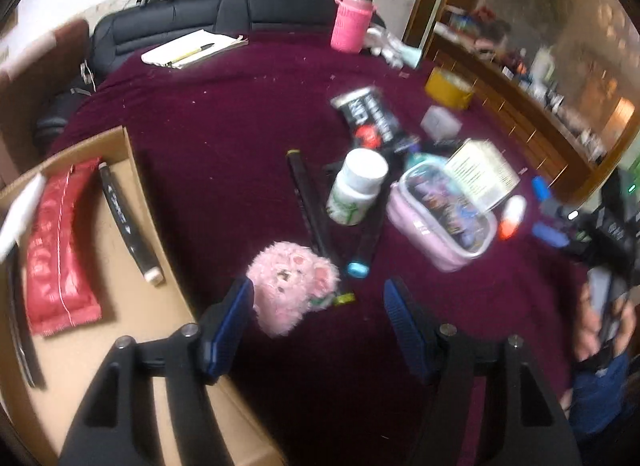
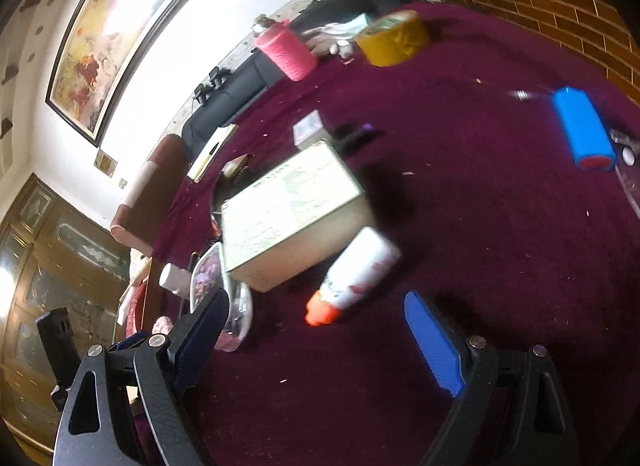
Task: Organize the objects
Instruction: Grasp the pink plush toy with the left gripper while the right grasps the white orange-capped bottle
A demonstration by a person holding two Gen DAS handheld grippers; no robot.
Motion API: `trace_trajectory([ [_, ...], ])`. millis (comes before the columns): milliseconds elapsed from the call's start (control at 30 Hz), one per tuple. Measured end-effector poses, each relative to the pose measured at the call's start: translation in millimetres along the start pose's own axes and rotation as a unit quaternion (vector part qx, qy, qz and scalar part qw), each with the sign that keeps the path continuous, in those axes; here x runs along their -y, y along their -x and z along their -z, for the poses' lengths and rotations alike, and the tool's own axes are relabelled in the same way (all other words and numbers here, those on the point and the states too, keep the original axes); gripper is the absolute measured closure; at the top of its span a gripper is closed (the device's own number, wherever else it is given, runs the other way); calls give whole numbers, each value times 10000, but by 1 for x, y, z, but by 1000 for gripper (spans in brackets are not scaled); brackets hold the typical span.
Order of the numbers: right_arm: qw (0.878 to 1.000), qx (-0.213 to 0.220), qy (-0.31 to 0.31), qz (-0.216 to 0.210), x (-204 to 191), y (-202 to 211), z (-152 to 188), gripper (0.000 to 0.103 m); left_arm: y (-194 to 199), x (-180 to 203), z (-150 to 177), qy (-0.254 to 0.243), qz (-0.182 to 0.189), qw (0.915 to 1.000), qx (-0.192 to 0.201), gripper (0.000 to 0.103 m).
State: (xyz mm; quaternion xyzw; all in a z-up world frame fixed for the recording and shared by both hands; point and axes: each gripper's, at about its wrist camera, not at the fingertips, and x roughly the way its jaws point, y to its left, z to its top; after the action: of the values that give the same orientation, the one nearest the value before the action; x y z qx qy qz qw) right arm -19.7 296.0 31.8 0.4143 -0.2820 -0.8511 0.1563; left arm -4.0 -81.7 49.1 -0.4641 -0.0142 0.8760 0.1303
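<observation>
Both wrist views angled down, close over maroon cloth; share tan box.

Both views motion-blurred. Landmark = beige printed box: its print unreadable, and it hides the far end of the white orange-capped bottle just right of it. Left of box, clear pink-trimmed pouch partly behind a gripper finger; contents can't be told. Black snack packet beyond box: lettering smeared. Cardboard box, far left of it, cut by frame edge. Cabinet shelves behind: items too small to ID.
</observation>
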Motion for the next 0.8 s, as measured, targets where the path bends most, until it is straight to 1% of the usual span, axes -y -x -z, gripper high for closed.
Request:
trace_trajectory([
  [67, 9999, -10, -97, -91, 7, -3, -1, 10, -4, -3, -2, 40, -16, 10000, -41, 36],
  [133, 9998, -10, -118, -136, 11, -5, 0, 10, -13, -9, -4, 240, 103, 9995, -151, 36],
  [167, 9998, 9, -113, -144, 12, -5, 0, 10, -18, -9, -6, 303, 106, 9992, -222, 36],
  [233, 9998, 1, -108, -185, 11, -5, 0, 10, -27, -9, -10, 371, -55, 9988, -311, 36],
  [300, 9997, 22, -130, -221, 12, -4, 1, 10, -34, -9, -12, 484, -85, 9982, -342, 37],
  [333, 9996, 22, -139, -248, 13, -4, 1, 10, -36, -6, -12, 485, -119, 9983, -296, 37],
  [367, 9996, 25, -150, -258, 14, -4, 1, 10, -37, -2, -12, 448, -159, 9984, -291, 38],
  [400, 9995, 33, -165, -264, 14, -4, 1, 10, -37, 2, -10, 450, -139, 9985, -263, 47],
  [467, 9996, 44, -155, -246, 13, -5, 0, 10, -35, 11, -1, 342, -367, 9986, -174, 49],
  [500, 9996, 50, -156, -243, 13, -6, 0, 10, -33, 16, 6, 245, -481, 9985, -115, 52],
  [600, 9995, 94, -189, -223, 13, -7, 0, 10, -23, 19, 18, 230, -491, 9985, 26, 63],
  [667, 9997, 93, -200, -124, 11, -7, 0, 12, -14, 21, 27, 259, -339, 9990, 110, 64],
  [700, 9998, 78, -179, -42, 9, -8, 0, 12, -14, 24, 28, 229, -345, 9991, 121, 64],
  [733, 9998, 33, -109, 145, 4, -10, -1, 13, -14, 28, 32, 122, -432, 9989, 117, 64],
  [800, 9989, -34, 22, 473, -5, -14, -2, 18, -16, 36, 36, -69, -660, 9976, 200, 63],
])
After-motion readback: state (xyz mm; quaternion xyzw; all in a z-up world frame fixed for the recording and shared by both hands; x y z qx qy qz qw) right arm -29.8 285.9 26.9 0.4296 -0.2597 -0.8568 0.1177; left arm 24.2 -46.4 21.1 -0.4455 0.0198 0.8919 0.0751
